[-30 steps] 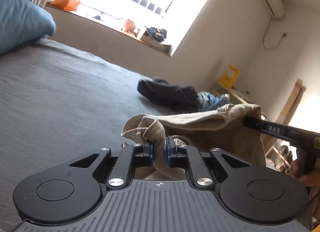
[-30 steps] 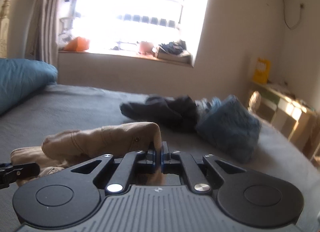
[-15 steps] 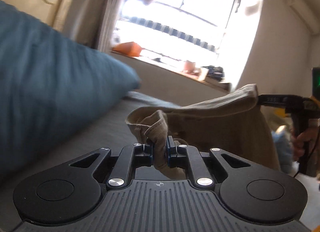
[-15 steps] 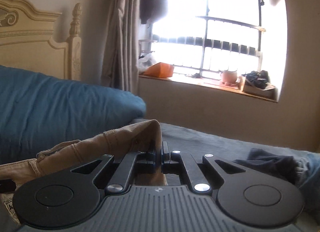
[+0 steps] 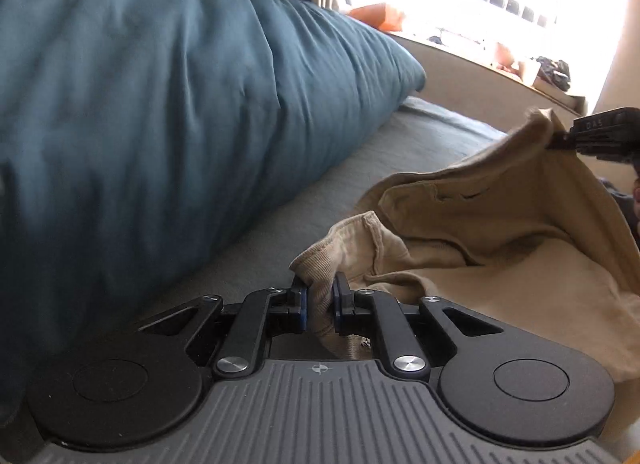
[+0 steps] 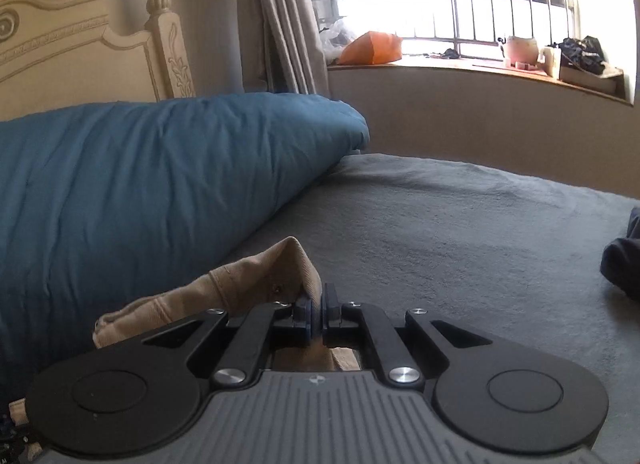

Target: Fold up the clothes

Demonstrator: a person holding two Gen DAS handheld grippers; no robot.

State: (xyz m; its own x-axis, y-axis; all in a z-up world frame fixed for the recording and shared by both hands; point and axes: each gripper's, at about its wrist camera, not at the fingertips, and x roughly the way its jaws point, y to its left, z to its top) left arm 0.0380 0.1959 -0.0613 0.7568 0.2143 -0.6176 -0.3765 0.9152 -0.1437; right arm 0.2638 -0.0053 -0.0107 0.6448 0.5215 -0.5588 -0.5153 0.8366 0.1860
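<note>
I had swung both hand-held grippers, left point(image 5: 320, 300) and right point(image 6: 317, 314), each pinching the tan garment point(image 5: 500, 224), toward the blue pillow point(image 5: 160, 104); it hung spread between them, low over the bed point(image 6: 460, 232), ready for laying flat.

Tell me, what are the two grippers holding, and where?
Both hold the tan garment. The left gripper pinches a bunched edge; the right gripper pinches another edge fold.
</note>
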